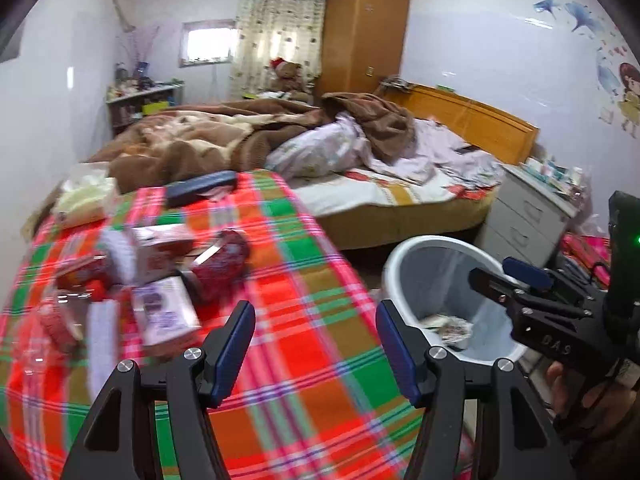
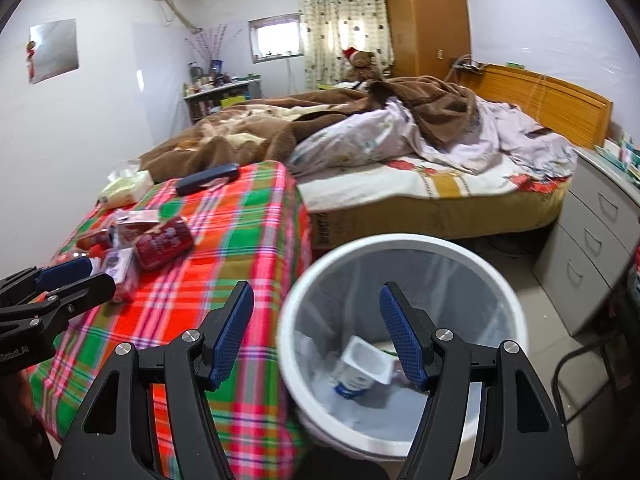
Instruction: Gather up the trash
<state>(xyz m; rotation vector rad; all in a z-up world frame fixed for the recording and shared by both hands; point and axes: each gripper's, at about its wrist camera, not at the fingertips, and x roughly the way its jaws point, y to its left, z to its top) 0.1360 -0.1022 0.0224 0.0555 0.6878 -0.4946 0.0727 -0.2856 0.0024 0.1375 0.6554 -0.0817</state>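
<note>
Left wrist view: left hand-held gripper (image 1: 316,344), black with blue-padded fingers, stands with its jaws apart and nothing between them, low in the frame over the worktop covered in red, green and orange plaid cloth (image 1: 304,280). Loose trash lies at centre left on the cloth: a dark red crushed drink can (image 1: 222,264), a pale purple-printed carton (image 1: 166,314) just beside it, and further red and white wrappers, too blurred to identify. A dark blue flat case (image 1: 200,188) lies at the cloth's far end. The white round plastic waste bin (image 1: 400,264) stands at lower right, off the worktop edge, with crumpled litter at its bottom. The right hand-held gripper (image 1: 490,270) reaches over the bin's right rim; whether its jaws are parted cannot be told from here.

Right wrist view: right hand-held gripper (image 2: 316,328) has its jaws apart and empty, poised above the waste bin (image 2: 516,304) at lower centre. A white yoghurt cup with blue label (image 2: 362,366) lies tilted inside. The red can (image 2: 164,242) rests on the cloth (image 2: 240,248) at centre left. A bed with brown blanket (image 2: 248,128) fills the background.
</note>
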